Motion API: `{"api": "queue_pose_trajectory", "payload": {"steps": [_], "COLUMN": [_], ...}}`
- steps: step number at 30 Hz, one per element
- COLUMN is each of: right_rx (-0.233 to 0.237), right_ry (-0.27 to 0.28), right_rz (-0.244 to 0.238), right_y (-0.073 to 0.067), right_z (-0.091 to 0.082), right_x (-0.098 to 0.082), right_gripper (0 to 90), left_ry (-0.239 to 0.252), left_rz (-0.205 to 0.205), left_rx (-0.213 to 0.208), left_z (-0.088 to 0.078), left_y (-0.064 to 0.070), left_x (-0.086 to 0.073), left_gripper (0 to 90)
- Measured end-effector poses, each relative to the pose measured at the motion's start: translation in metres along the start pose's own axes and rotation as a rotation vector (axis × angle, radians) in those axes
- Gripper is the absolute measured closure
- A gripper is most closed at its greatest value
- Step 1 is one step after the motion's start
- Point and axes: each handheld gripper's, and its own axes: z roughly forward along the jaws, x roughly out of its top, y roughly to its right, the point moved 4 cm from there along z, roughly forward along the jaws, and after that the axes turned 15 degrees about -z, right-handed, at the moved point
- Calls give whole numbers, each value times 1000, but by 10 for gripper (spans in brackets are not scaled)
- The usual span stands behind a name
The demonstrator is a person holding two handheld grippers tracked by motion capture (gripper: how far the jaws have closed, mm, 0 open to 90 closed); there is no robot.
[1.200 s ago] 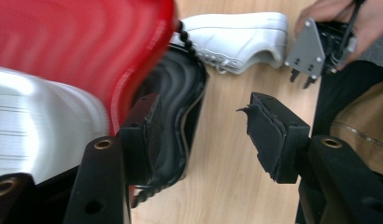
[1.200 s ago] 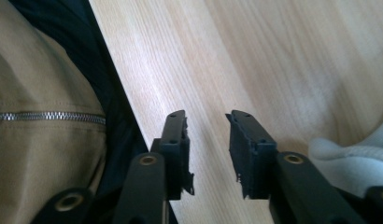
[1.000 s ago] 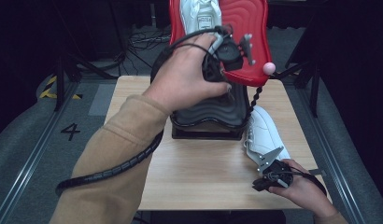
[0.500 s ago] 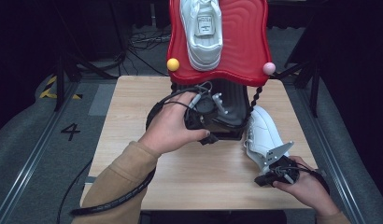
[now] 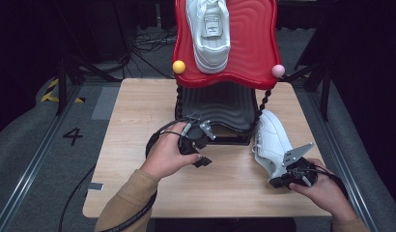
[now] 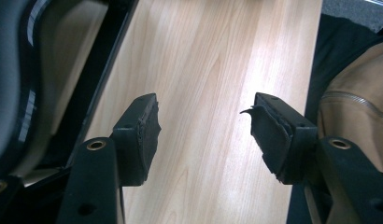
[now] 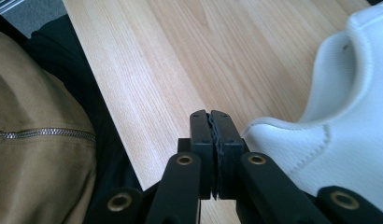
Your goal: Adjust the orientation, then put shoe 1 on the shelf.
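A white sneaker [image 5: 271, 140] lies on the wooden table [image 5: 138, 111] at the right, beside a black ribbed base [image 5: 220, 104]. A second white sneaker [image 5: 208, 31] rests on the red wavy shelf [image 5: 254, 48] above that base. My left gripper [image 5: 204, 151] is low over the table in front of the base; its jaws have just been opening and stand apart [image 6: 201, 109] with only bare wood between them. My right gripper [image 5: 274, 182] is at the heel of the table sneaker [image 7: 339, 140]. Its pads are pressed together [image 7: 211, 114] with nothing between them.
A yellow ball [image 5: 178, 66] and a pink ball [image 5: 278, 70] sit at the red shelf's front corners. The black base [image 6: 21, 70] edges the left gripper view. Grey floor, rails and dark stands surround the table. A tan sleeve and cable trail off the near edge.
My left hand came down from the red shelf to the table in front of the black base. The right gripper stayed by the sneaker's heel.
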Motion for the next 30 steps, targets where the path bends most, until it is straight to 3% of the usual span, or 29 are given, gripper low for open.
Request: {"api": "queue_pose_trajectory", "payload": {"steps": [6, 10, 12, 24, 30], "right_rx": [-19, -32, -36, -94, -135], "right_ry": [19, 29, 29, 64, 85], "right_rz": [13, 24, 26, 58, 96], "right_y": [4, 6, 7, 13, 19], "right_z": [-8, -11, -13, -27, -38], "right_x": [-3, -6, -7, -11, -18], "right_gripper": [892, 893, 893, 893, 893], "left_ry": [-3, 30, 8, 15, 13], "left_rz": [-20, -40, -50, -62, -73], "left_rx": [39, 42, 42, 44, 48], "left_z": [19, 26, 31, 29, 28], "left_y": [-1, -1, -1, -1, -1], "left_x": [-22, -32, -37, -43, -46], "left_gripper": [413, 413, 413, 409, 402]}}
